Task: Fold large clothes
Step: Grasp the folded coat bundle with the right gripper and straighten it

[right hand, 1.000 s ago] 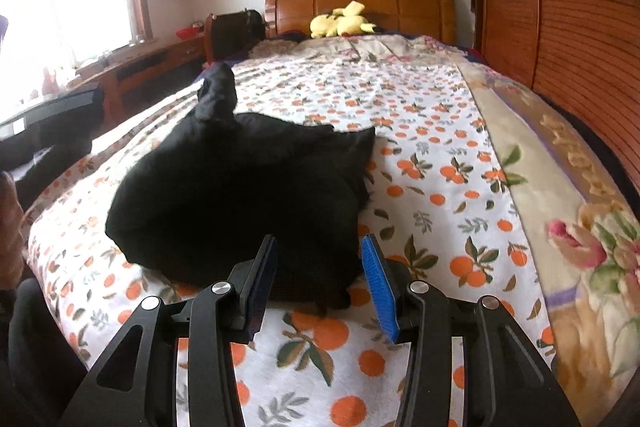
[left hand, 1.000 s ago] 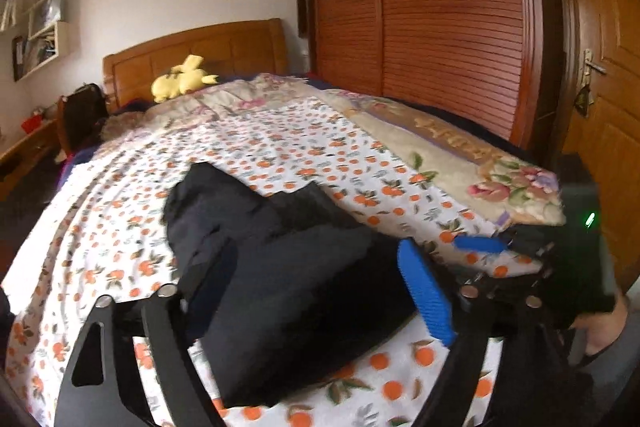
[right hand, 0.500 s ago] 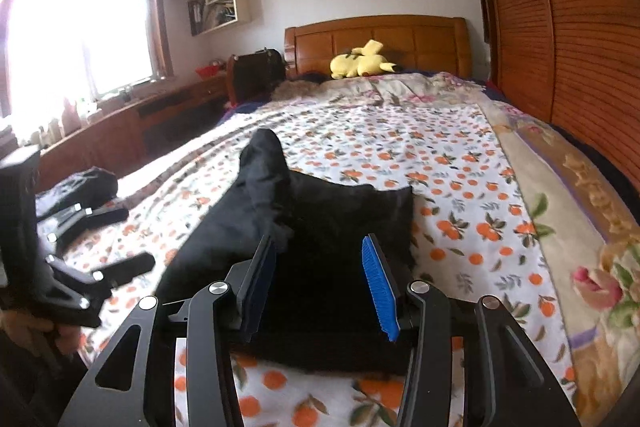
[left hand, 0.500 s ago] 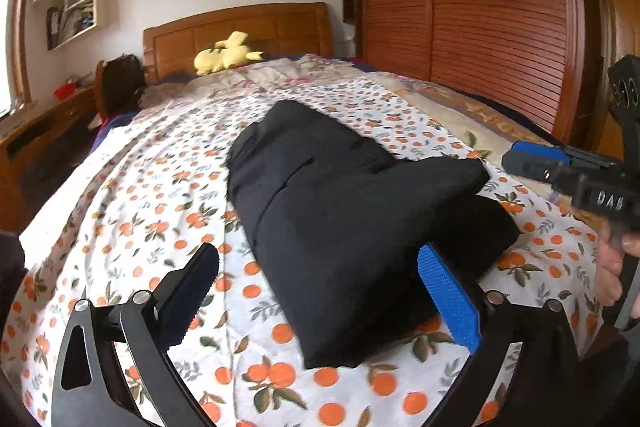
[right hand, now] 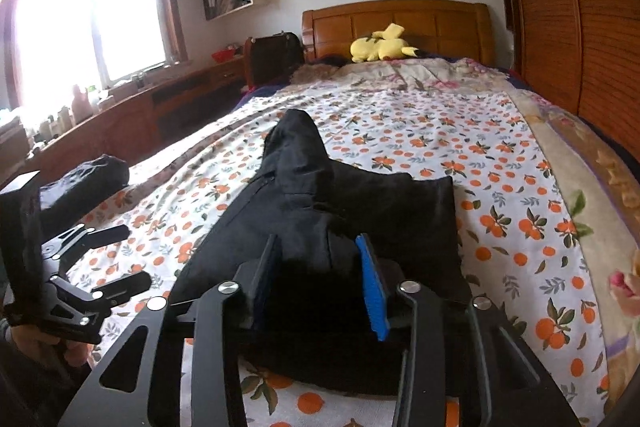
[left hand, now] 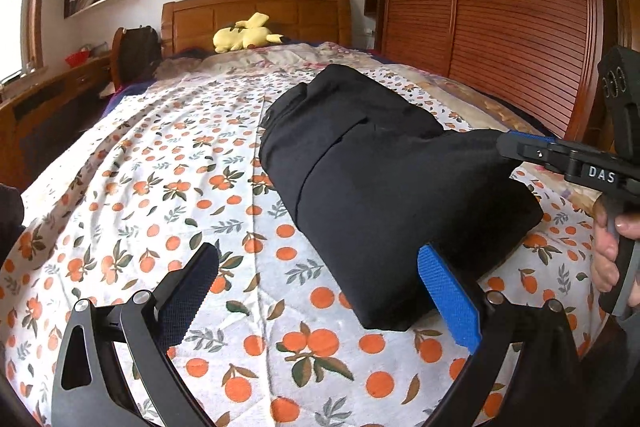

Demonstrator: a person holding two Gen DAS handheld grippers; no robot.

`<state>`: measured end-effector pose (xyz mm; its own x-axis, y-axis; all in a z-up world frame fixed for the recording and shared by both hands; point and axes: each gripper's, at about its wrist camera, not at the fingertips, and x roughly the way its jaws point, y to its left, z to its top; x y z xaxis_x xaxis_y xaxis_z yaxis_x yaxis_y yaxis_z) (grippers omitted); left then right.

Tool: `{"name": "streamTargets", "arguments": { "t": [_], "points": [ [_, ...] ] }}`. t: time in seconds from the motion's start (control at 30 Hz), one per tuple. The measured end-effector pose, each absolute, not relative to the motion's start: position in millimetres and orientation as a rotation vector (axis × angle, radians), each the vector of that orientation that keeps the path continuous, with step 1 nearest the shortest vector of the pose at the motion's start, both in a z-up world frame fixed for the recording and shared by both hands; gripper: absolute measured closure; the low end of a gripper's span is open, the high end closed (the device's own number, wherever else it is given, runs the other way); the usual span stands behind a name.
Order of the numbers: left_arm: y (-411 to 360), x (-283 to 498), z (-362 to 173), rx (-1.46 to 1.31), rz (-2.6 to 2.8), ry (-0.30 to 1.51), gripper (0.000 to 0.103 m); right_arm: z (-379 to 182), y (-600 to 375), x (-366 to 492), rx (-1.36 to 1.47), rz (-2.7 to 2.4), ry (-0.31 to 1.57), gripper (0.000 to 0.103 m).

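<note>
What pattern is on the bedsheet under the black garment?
Small oranges with green leaves on white; the bedsheet shows best in the left wrist view, beside the black garment.

The folded black garment [left hand: 384, 183] lay on the orange-printed bedsheet [left hand: 168, 187], nearer the bed's foot; the yellow plush toy [left hand: 244, 37] sat beyond it against the wooden headboard [left hand: 256, 11].

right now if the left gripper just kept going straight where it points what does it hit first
Probably the orange-print bedsheet: the left gripper is open, aimed down at bare sheet, with the folded black garment just beside its blue-padded finger. Depth is unclear, so that finger might brush the garment's edge.
</note>
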<state>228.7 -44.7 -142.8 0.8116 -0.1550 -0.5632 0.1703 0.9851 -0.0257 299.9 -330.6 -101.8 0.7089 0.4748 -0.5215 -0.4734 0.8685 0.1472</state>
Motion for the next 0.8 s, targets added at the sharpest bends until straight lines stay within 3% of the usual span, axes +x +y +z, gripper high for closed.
{"name": "streamTargets", "arguments": {
  "t": [0.13, 0.6, 0.8],
  "points": [
    [-40.6, 228.4, -144.2, 0.020, -0.167, 0.603, 0.003, -104.4, -331.3, 300.5, -0.010, 0.539, 0.597, 0.095],
    [-49.2, 232.0, -145.7, 0.032, -0.175, 0.612, 0.003, -71.4, -371.4, 269.9, -0.031, 0.437, 0.426, 0.099],
    [-55.7, 231.8, -145.9, 0.037, -0.189, 0.608, 0.003, -94.7, -412.8, 282.7, -0.045, 0.303, 0.551, 0.099]
  ]
}}
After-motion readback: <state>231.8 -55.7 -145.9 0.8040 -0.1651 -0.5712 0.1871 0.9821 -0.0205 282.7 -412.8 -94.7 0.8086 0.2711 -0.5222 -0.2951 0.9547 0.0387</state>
